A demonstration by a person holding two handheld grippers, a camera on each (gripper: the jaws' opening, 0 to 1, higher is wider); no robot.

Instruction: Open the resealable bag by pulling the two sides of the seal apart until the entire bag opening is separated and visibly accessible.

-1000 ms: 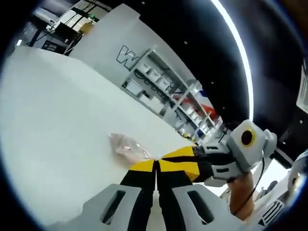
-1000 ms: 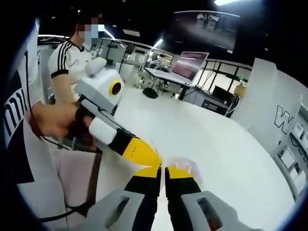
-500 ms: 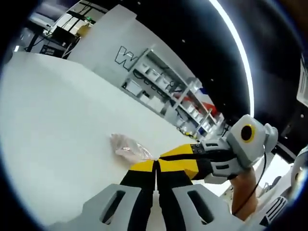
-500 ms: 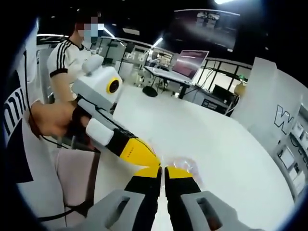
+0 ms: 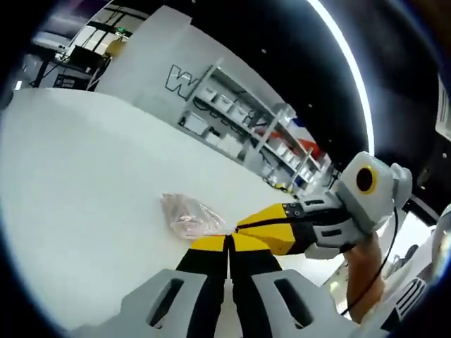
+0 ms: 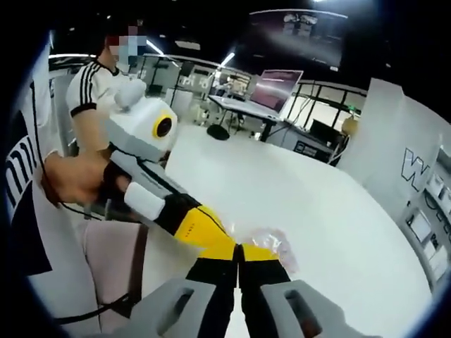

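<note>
The right gripper (image 5: 243,229) has tilted, tugging the bag (image 5: 190,215) slightly.

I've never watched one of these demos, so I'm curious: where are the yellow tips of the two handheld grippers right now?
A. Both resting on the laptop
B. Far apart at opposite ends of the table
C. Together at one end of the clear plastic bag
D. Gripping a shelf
C: in the left gripper view, the left gripper and the right gripper meet, jaws closed, at the near end of the clear bag on the white table.

Both views close over bag (image 5: 189,215), table (image 5: 77,169)
</note>
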